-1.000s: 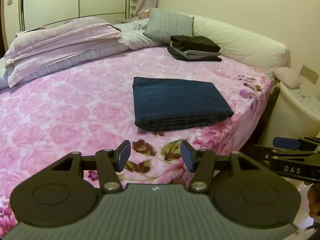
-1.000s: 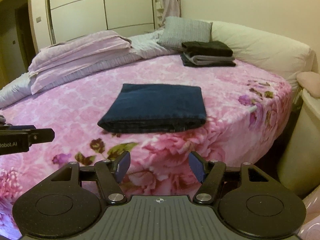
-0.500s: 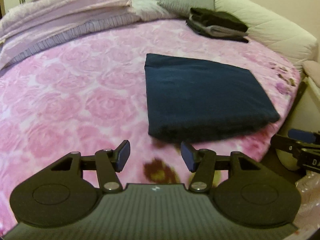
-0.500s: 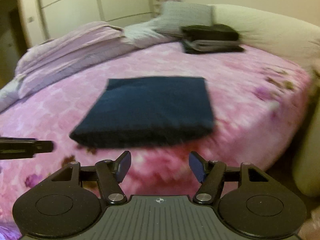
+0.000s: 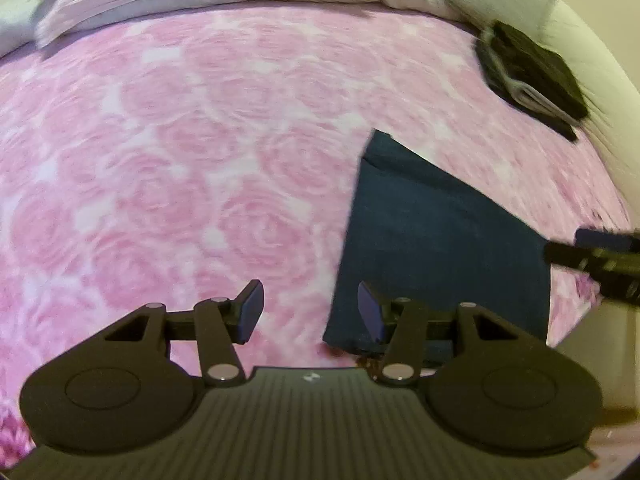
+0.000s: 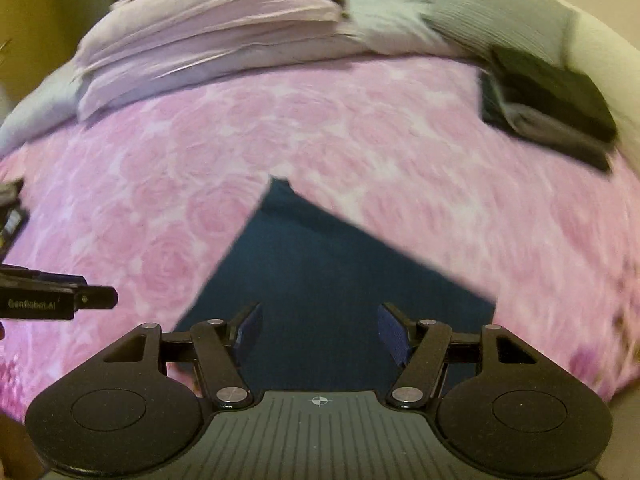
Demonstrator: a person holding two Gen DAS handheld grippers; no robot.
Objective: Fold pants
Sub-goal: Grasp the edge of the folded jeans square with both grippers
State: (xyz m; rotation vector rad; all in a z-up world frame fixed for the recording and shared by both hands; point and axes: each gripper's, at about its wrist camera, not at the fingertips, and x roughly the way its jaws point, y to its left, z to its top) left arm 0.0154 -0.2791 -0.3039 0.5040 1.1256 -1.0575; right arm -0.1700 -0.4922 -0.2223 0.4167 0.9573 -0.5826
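A pair of dark blue pants (image 5: 440, 232), folded into a flat rectangle, lies on the pink rose bedspread (image 5: 192, 152) near the bed's front right corner. My left gripper (image 5: 310, 312) hovers over the pants' near left corner, jaws closing with nothing between them; its right finger overlaps the cloth's edge in the picture. In the right wrist view the pants (image 6: 332, 280) fill the lower middle, and my right gripper (image 6: 320, 338) hangs open above their near part, pads apart from the cloth. Each gripper shows at the edge of the other's view.
A stack of folded dark and grey clothes (image 6: 548, 104) sits at the far right by a cream bolster (image 6: 600, 48). Folded lilac bedding (image 6: 208, 40) and a grey pillow (image 6: 496, 12) line the far side. The bed's edge drops off at the lower right (image 5: 600, 340).
Both grippers have swept forward over the bed and tipped downward, so the pants now lie right under them. The left jaws have narrowed slightly. The pants have not moved.
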